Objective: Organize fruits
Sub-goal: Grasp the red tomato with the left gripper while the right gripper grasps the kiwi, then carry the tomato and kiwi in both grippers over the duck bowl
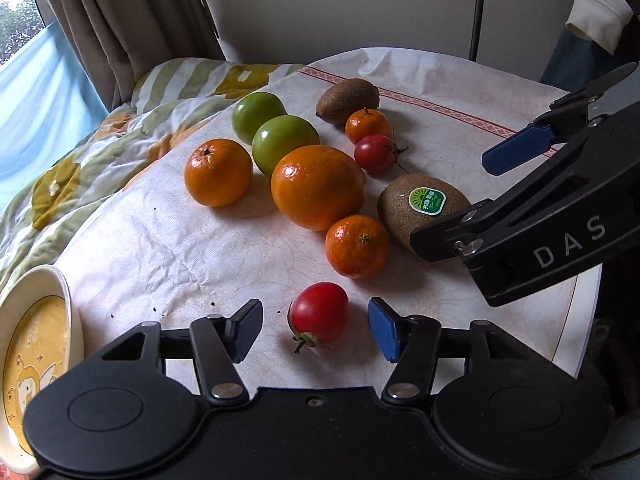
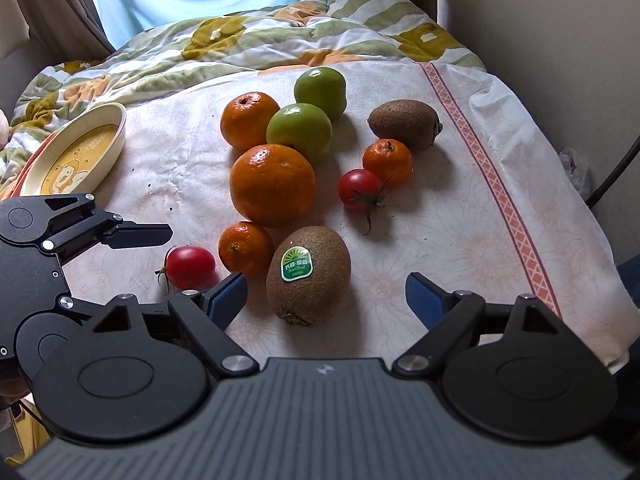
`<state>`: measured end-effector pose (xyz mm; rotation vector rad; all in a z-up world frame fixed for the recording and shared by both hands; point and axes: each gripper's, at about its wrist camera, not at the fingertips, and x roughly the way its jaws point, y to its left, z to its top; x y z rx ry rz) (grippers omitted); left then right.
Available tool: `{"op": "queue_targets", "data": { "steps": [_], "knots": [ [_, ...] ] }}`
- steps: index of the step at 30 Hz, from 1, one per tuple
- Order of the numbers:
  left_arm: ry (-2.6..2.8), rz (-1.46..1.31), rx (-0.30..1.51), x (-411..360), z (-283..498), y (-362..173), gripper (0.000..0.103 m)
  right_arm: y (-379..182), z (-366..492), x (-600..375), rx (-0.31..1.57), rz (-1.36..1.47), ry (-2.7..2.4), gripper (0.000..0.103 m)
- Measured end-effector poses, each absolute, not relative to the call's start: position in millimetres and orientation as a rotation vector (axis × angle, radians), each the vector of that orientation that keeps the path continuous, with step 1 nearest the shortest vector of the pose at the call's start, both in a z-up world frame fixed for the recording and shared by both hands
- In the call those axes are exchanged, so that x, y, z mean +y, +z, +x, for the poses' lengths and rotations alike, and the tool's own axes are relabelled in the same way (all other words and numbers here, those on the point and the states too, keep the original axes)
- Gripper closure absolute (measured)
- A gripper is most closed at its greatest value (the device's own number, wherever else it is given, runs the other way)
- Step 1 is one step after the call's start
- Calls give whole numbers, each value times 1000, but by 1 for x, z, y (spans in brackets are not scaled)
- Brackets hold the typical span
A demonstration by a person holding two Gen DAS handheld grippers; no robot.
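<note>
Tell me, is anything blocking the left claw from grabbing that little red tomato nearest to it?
Nothing visible is. The left gripper is open, and the tomato lies on the tablecloth between its fingers. The nearest small orange sits just beyond, apart from it.

White tablecloth [image 2: 460, 240] with red patterned stripe; floral quilt [image 2: 248, 44] behind; brown curtains [image 1: 120, 20] beside window [image 1: 16, 24].

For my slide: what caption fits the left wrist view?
Open left claw brackets a red tomato beside assorted fruit.
</note>
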<state>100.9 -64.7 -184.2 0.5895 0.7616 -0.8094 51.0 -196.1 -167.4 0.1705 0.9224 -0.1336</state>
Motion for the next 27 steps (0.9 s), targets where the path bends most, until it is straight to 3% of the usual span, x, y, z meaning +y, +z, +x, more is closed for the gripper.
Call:
{"op": "queue_targets", "data": {
  "steps": [5,10,17,27],
  "knots": [
    [-846,559,771,-63,107,-184,47,-172,52,-193,933,172,-138,6],
    [-881,531,795,-61,110,-184,68,-175,53,-189,932,171,-136,9],
    [-851,524,796,-58,107,-183,68,-178,57,-186,929,158,-120,18],
    [-763,468,813,-51,103,-180,68,-182,68,-189,931,132,-106,23]
  ]
}}
